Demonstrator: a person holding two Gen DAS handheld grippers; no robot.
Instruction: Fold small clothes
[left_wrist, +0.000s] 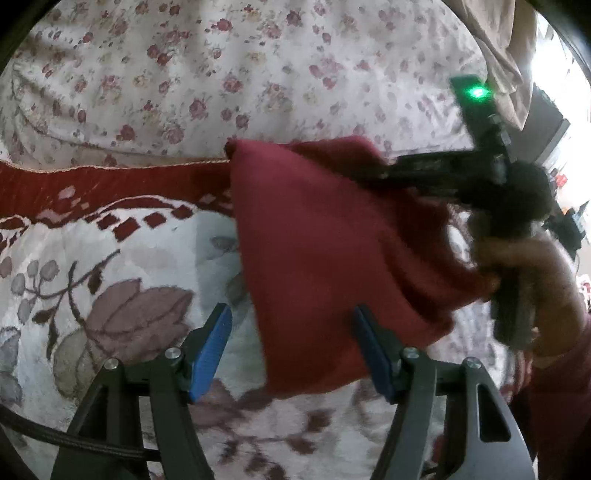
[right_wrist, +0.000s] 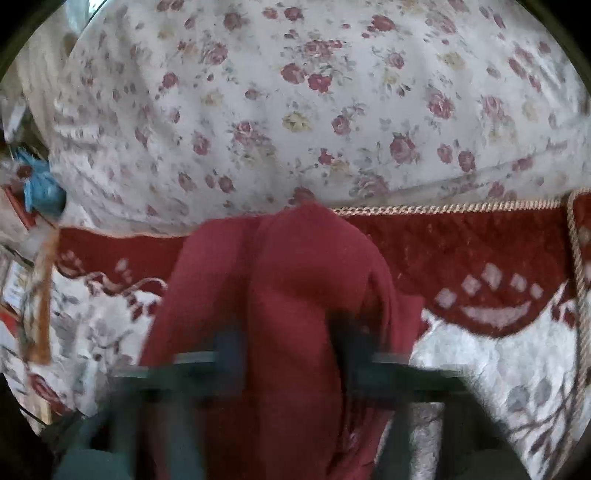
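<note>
Beyond red garment (left_wrist: 332, 251), rose-print quilt (left_wrist: 221, 74) backs patterned blanket (left_wrist: 110, 280).

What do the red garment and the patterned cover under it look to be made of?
Red garment: soft matte knit, probably cotton jersey; it drapes in loose folds without shine. Patterned cover: thicker woven, slightly fuzzy textile, possibly chenille, with motifs woven in and a twisted cord edging.
</note>
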